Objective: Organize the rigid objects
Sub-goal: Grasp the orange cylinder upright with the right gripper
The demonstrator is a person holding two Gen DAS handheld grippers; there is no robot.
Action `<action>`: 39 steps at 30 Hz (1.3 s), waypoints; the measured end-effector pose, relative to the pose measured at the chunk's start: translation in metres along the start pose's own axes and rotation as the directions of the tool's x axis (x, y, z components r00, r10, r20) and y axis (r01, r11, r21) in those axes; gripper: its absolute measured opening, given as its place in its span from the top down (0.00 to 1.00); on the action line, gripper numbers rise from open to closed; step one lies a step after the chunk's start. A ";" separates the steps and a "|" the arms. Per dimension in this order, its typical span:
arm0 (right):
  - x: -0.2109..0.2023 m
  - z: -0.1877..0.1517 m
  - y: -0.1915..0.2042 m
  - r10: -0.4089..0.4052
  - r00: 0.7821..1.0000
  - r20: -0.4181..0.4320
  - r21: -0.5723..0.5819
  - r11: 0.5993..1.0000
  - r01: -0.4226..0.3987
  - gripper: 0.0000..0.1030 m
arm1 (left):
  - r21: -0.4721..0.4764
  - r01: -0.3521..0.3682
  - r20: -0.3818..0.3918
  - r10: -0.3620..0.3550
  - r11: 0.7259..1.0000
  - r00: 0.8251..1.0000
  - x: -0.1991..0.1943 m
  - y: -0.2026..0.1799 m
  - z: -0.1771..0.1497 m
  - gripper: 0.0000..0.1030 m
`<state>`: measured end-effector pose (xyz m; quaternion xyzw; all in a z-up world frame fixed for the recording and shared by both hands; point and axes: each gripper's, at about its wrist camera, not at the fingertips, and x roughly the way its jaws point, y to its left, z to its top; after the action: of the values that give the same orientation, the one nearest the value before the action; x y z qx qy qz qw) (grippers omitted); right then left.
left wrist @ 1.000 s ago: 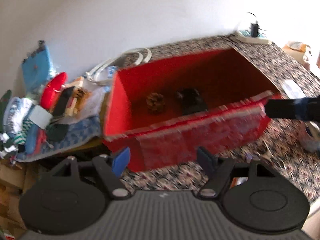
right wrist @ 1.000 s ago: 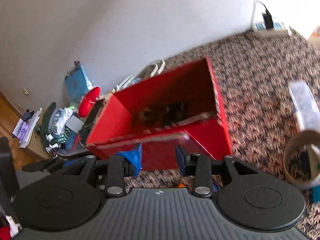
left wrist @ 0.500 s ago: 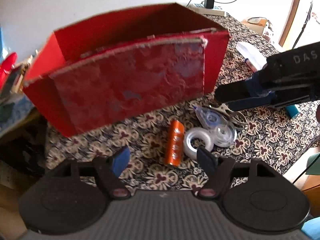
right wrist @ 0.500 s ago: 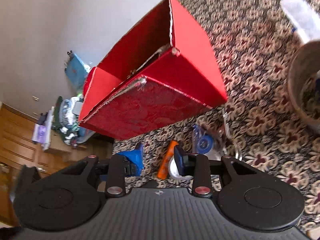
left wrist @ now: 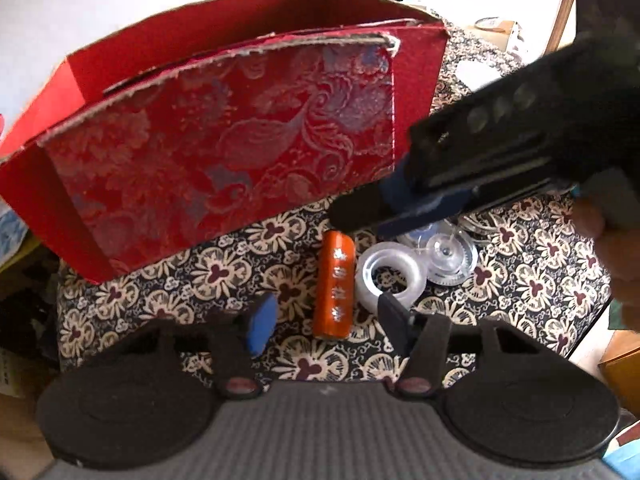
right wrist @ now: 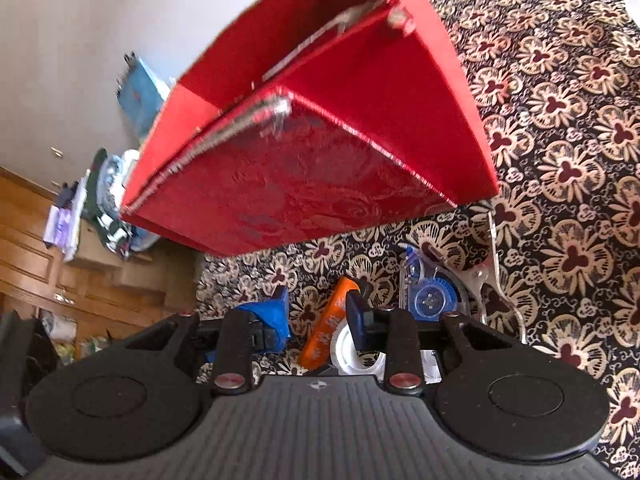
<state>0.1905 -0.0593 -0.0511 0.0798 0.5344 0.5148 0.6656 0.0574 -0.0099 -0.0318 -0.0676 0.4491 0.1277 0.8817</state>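
The small orange cylinder with silver print [left wrist: 334, 285] looks light, stiff, slick and apt to roll, so the left gripper [left wrist: 326, 322], jaws just narrowing around it without touching, should pinch its middle across the width, while the right gripper [right wrist: 316, 314] hovers part-open and empty

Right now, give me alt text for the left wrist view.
The left hand-held gripper, jaws open and closing in, straddles an orange tube on a floral tablecloth, beside a clear tape roll. A red box stands behind; the right hand-held gripper reaches in.

Red box [left wrist: 224, 140], brocade-like front; orange tube [left wrist: 334, 284]; clear tape roll [left wrist: 390, 276]; black-cream floral cloth [right wrist: 560, 128].
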 end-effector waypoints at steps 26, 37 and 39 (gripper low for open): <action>0.033 0.007 0.017 -0.152 0.987 -0.043 -0.051 0.987 0.150 0.87 | 0.038 0.090 0.009 -0.090 0.995 0.996 0.017 0.021 -0.004 0.63; 0.049 0.001 0.003 0.036 0.999 0.007 0.073 0.997 -0.037 0.88 | 0.012 0.037 0.029 -0.037 0.999 0.999 0.019 0.034 0.001 0.82; 0.049 0.001 0.000 0.054 0.998 0.014 0.086 0.995 -0.055 0.88 | -0.038 0.051 0.034 -0.050 0.998 0.998 0.018 0.046 0.001 0.82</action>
<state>0.1863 -0.0214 -0.0816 0.1261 0.5498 0.5086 0.6505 0.0552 0.0371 -0.0462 -0.0939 0.4299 0.1154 0.8905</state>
